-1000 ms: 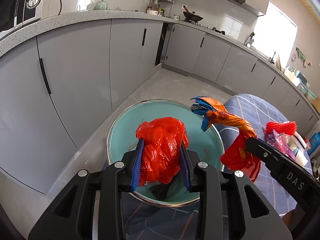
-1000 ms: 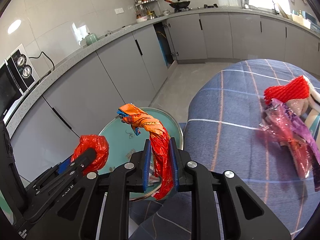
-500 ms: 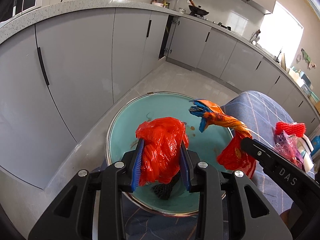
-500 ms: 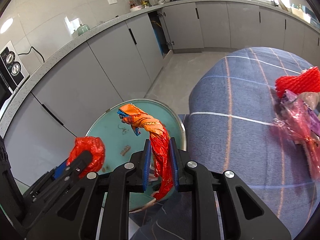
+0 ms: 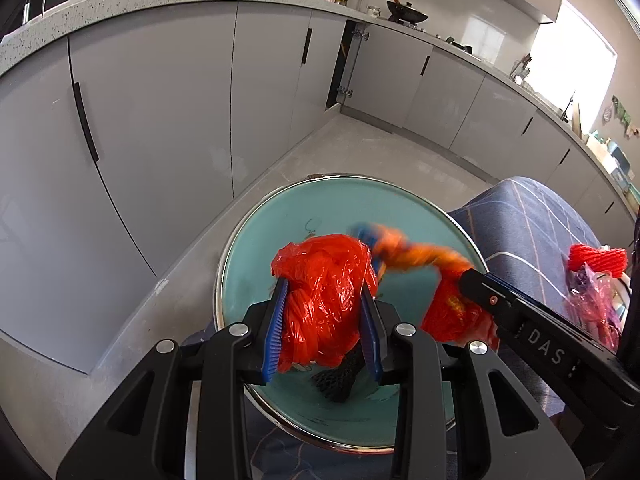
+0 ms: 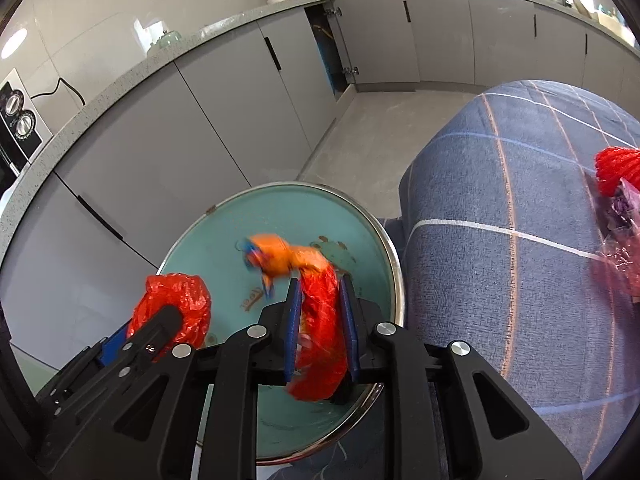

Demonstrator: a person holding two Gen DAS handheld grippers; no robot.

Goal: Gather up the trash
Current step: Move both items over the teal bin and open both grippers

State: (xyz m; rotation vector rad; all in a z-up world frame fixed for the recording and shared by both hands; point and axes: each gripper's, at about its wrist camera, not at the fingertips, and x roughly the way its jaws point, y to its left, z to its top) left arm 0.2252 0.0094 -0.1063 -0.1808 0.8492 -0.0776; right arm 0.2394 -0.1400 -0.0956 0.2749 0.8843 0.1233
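Observation:
My left gripper (image 5: 325, 300) is shut on a crumpled red plastic bag (image 5: 324, 280) and holds it over the round teal bin (image 5: 340, 204). My right gripper (image 6: 320, 306) holds a twisted orange-red wrapper (image 6: 316, 304) between its blue pads, also over the bin (image 6: 280, 208); its jaws stand slightly wider than before. The wrapper's orange and blue tip (image 6: 268, 256) is blurred. A black mesh piece (image 5: 336, 376) lies in the bin below the left gripper. The red bag also shows in the right wrist view (image 6: 176, 300).
A blue checked tablecloth (image 6: 500, 200) covers the table to the right, with a red foam net (image 6: 618, 168) and pink-purple plastic wrappers (image 5: 592, 300) on it. Grey kitchen cabinets (image 5: 160, 120) and the grey floor (image 5: 380, 148) lie behind the bin.
Both grippers have come lower and closer over the teal bin. The orange wrapper has swung left, its tip now blurred, and the right jaws have widened a little around it.

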